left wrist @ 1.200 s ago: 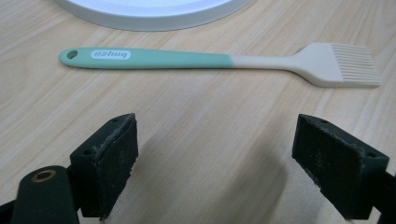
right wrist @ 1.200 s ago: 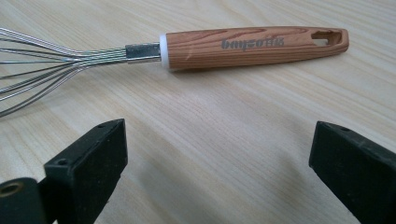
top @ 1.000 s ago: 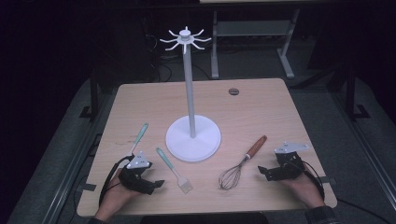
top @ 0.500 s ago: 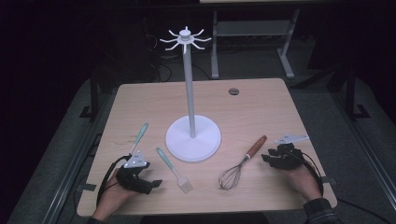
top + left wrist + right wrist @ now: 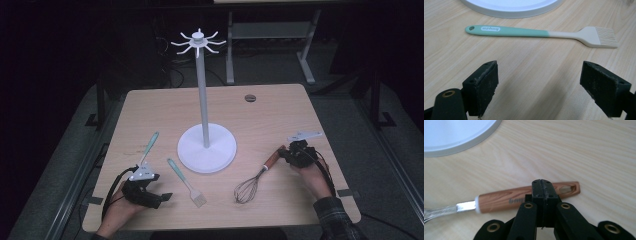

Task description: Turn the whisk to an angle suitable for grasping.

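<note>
Your right tool (image 5: 542,185) sits at the right side of the pale wooden worktop (image 5: 280,107), and its jaws have just been closing: in the right gripper view the two black pads meet face to face with nothing between them, poised just above the wood-grain handle of the wire whisk (image 5: 524,197), near the handle's end. Whether the pads touch the handle cannot be told. In the high view that whisk (image 5: 254,181) lies flat on the worktop, its handle pointing far and right toward your right tool (image 5: 291,152), its wire balloon toward the near edge. Your left tool (image 5: 159,197) rests at the near left corner with its jaws standing wide apart and nothing between them; in the left gripper view bare worktop shows between the pads (image 5: 484,86). Just beyond it lies the mint-green and cream silicone pastry brush (image 5: 541,33), flat, bristles toward the near edge in the high view, beside the round white base of the tall white hook stand (image 5: 206,147). That stand rises from mid-worktop, and the hooks at its top (image 5: 198,41) carry nothing. A second mint-handled utensil (image 5: 149,148) lies left of the base, just beyond your left tool. A small dark round fitting (image 5: 250,98) sits toward the far edge.
</note>
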`<state>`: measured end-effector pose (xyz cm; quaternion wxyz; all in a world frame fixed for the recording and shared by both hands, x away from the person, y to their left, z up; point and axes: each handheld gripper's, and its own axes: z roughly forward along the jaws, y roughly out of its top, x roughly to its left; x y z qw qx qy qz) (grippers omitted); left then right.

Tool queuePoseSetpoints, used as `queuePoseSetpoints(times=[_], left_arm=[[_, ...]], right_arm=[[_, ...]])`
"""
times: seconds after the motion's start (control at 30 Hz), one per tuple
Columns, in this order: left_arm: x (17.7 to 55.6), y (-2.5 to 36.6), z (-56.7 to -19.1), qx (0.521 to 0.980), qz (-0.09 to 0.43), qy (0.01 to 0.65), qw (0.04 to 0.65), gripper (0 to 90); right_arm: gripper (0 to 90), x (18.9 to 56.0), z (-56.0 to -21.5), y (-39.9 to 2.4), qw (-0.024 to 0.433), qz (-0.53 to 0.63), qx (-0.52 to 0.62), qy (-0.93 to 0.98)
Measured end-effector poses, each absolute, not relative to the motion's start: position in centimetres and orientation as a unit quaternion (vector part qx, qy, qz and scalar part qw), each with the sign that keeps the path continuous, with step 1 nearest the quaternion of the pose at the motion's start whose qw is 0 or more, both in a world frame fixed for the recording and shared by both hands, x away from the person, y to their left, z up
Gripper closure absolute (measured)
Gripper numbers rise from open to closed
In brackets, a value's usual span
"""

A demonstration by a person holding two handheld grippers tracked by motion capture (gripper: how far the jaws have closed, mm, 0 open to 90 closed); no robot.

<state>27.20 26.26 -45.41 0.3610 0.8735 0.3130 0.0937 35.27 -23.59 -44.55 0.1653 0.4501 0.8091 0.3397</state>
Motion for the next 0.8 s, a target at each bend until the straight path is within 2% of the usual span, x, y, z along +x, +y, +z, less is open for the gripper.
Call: queuePoseSetpoints(times=[0.8], left_arm=[[27.1,26.6,-45.3,0.87,0.093,0.316,0.367,14.7]], right_arm=[[90.0,37.3,-45.8,-23.9,0.15,0.33,0.459,0.811]])
